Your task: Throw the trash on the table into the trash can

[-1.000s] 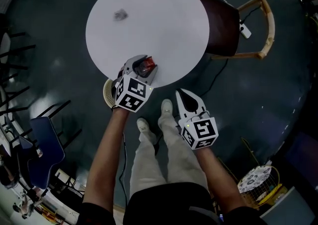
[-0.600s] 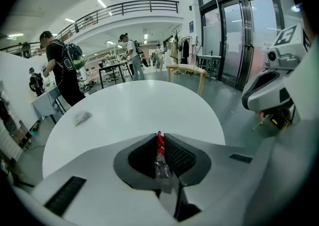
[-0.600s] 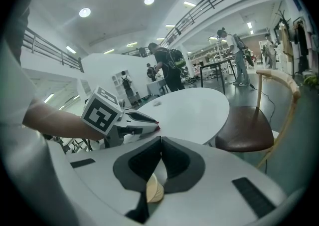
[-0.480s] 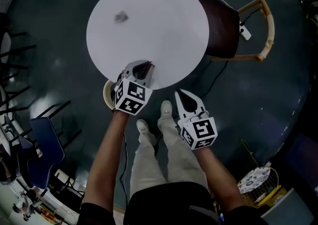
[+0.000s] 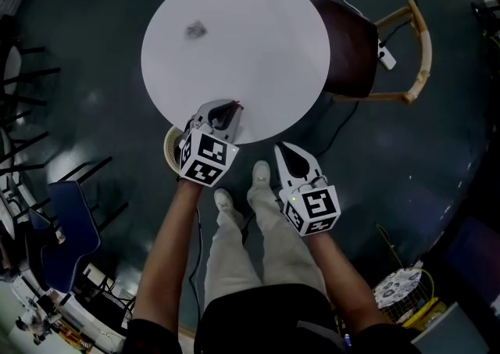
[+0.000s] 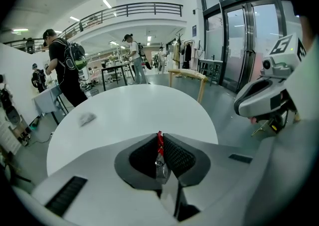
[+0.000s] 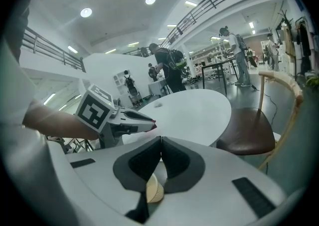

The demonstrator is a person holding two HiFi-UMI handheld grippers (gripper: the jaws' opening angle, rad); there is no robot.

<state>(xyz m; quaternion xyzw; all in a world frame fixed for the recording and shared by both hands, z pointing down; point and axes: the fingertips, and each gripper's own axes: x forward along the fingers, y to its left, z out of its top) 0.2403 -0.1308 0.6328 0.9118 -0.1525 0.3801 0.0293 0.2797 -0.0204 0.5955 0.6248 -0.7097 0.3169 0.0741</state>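
**Round table, near edge: wrapper pinched, trash can just below**

White round table on a dark floor, with a brown-seated chair on its far right side. My left gripper sits at the near rim. Its jaws are closing, and its own view shows the ribbed pads already pressing on a thin red and silver wrapper. The wrapper stands upright in the pinch, with a red tip poking out above the pads. My right gripper is clenched on nothing and hangs off the table, over the floor by my feet.

A tan trash can stands on the floor, tucked against the table's near-left edge, right beside and partly under the left gripper. A second crumpled scrap lies well apart on the far-left part of the tabletop.

Step in hand, as I judge it: secure the wrapper, then drop it.
- Keep the squeeze firm; foil is slippery and only a narrow strip is caught.
- Lift clear of the rim before swinging left.
- Centre the tips over the can's mouth, then release.
- Risk: a light wrapper may flutter wide, so release low.
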